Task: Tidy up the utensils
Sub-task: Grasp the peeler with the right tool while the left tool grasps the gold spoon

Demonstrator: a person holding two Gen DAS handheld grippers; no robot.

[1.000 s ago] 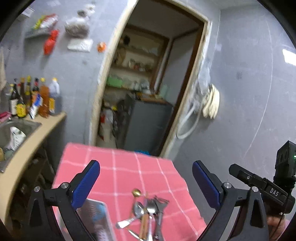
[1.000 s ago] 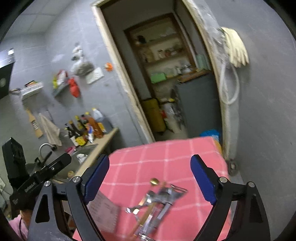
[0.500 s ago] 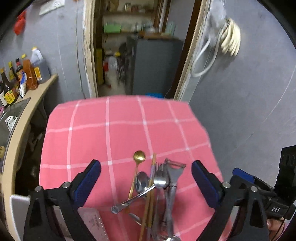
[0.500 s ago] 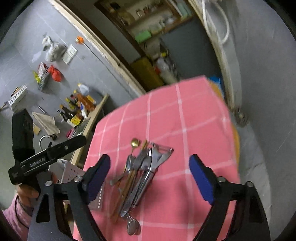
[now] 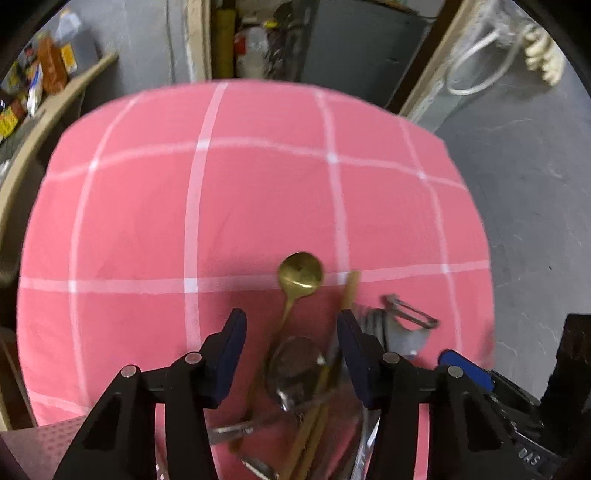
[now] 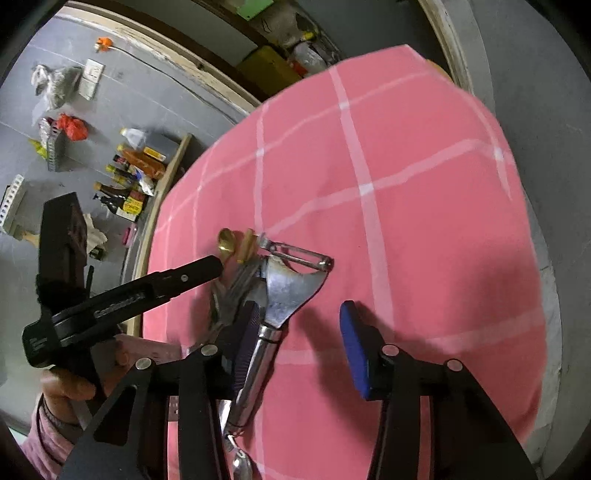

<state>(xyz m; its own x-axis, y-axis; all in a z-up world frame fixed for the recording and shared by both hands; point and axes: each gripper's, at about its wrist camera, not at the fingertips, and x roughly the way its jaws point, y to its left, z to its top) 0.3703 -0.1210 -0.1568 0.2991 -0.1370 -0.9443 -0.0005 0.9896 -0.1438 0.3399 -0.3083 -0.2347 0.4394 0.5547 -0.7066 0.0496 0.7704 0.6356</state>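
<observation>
A pile of utensils lies on the pink checked tablecloth (image 5: 258,192): a gold spoon (image 5: 300,275), a silver spoon (image 5: 293,363), wooden chopsticks (image 5: 349,291) and a steel peeler (image 6: 291,280). My left gripper (image 5: 291,328) is open, low over the pile, its blue pads either side of the gold spoon's handle and the silver spoon. My right gripper (image 6: 295,328) is open over the peeler's handle (image 6: 258,365); the left pad sits beside the handle. The left gripper also shows in the right wrist view (image 6: 147,291), at the pile's left side.
A perforated metal tray (image 5: 33,446) lies at the table's near left corner. A counter with sauce bottles (image 6: 129,177) runs along the left. A doorway to a storeroom (image 5: 277,33) lies beyond the table's far edge. A grey wall (image 5: 535,166) stands on the right.
Both grippers have tilted down and come much closer to the utensil pile. Both jaws have narrowed but stay open around the utensils.
</observation>
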